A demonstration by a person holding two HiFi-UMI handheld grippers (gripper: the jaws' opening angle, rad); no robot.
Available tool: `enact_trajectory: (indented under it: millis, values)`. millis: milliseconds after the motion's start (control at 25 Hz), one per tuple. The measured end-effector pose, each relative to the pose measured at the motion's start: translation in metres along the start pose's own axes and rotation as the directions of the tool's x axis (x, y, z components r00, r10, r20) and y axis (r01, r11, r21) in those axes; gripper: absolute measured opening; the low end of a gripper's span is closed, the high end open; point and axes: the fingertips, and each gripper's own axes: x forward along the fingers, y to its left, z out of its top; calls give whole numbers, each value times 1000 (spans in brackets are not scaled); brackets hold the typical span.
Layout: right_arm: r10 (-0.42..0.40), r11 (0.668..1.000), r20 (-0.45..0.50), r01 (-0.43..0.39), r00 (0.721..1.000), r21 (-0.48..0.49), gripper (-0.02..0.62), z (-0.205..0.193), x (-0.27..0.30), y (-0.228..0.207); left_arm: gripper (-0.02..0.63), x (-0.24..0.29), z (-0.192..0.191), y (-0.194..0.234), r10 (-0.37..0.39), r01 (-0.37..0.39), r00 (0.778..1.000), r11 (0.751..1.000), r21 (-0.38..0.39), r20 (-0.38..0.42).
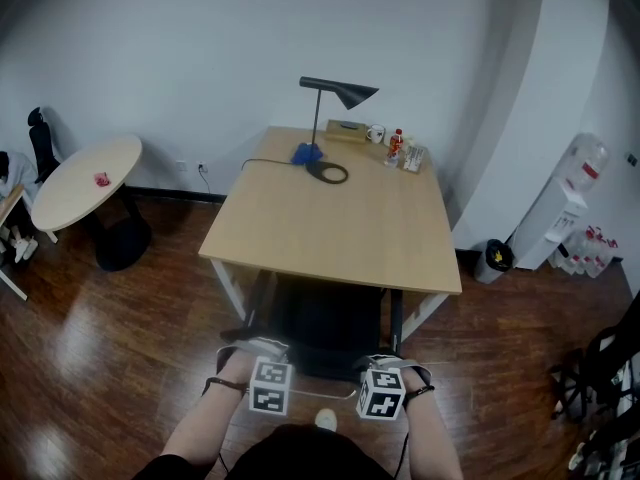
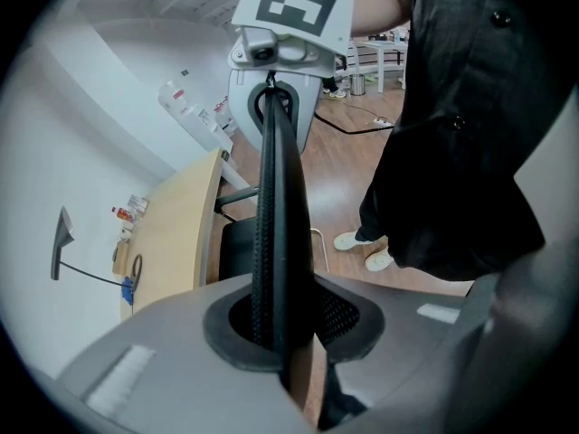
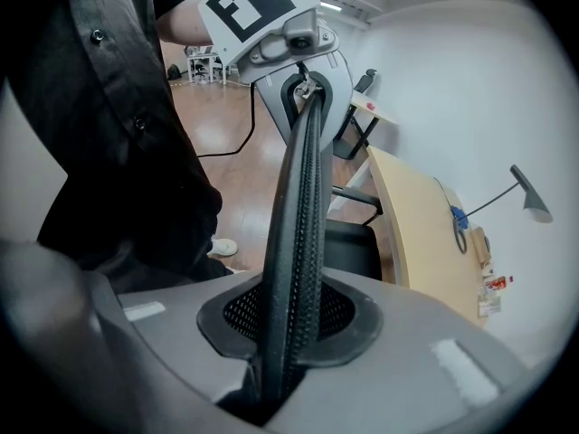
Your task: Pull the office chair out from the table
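The office chair (image 1: 325,326) is black and sits at the 6 o'clock edge of the surface (image 1: 330,223). Its seat is tucked under the pale wooden top, and its backrest (image 2: 276,197) stands just outside that edge, in front of the person.

The left tool (image 1: 264,353) is clenched on the top rim of the backrest at the chair's 9 o'clock side. In the left gripper view the mesh-edged rim runs straight up out of the gap between the 2 jaws, which press on it from both sides. The right tool (image 1: 386,363) grasps the same rim at the 3 o'clock side, and the right gripper view shows the ribbed rim pinched in the same way. Both tools point steeply down, and each faces the other along the rim.

At the 12 o'clock end of the surface a black lamp (image 1: 336,92) stands with its ring base on the wood. A blue item (image 1: 304,153) lies just beside the base. A white mug (image 1: 376,134) and a bottle (image 1: 396,145) with a red label stand near the 1 o'clock corner.

At 9 o'clock from the surface, well apart, is a round table (image 1: 85,180). At 3 o'clock a water dispenser (image 1: 566,208) stands by the wall, with a dark bin (image 1: 494,258) near it. The floor (image 1: 130,318) is dark glossy wood.
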Motion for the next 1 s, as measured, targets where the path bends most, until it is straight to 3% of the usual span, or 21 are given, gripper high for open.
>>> enact_trajectory:
  millis: [1000]
  values:
    - [8,999,-2,-8,1000,34,91,14,-20,92,63,-31,18,-87,-16,16,1000,1000,16,6]
